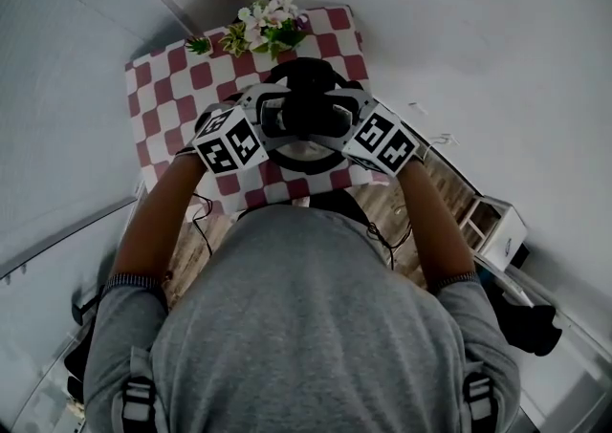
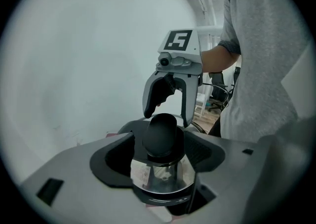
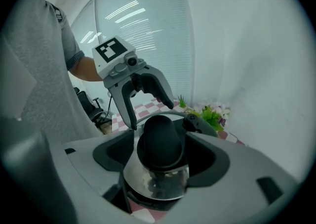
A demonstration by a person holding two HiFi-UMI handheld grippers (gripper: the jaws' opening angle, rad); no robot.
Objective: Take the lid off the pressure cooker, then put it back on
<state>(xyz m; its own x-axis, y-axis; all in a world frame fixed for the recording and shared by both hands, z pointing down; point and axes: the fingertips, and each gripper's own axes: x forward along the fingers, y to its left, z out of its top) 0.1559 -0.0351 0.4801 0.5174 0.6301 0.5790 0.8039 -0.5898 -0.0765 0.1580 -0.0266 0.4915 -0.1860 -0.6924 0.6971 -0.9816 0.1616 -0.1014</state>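
Observation:
The pressure cooker (image 1: 308,162) stands on the red-and-white checked table (image 1: 163,77). It is steel with black trim, and its long black handle (image 1: 306,73) points toward the flowers. A rounded black knob (image 2: 163,134) (image 3: 160,141) rises from its shiny steel top. My left gripper (image 1: 279,123) (image 2: 163,145) comes in from the left, with its jaws on either side of the knob. From the opposite side my right gripper (image 1: 337,121) (image 3: 160,150) flanks the same knob. Both look open, with thin gaps beside the pads. Each gripper faces the other across the knob (image 2: 170,112) (image 3: 150,116).
A pot of white and pink flowers (image 1: 273,28) (image 3: 212,114) stands at the table's far edge behind the cooker. White walls close in on the left and far sides. A white cabinet (image 1: 497,230) and wooden floor lie to the right, and an office chair (image 3: 94,107) is behind me.

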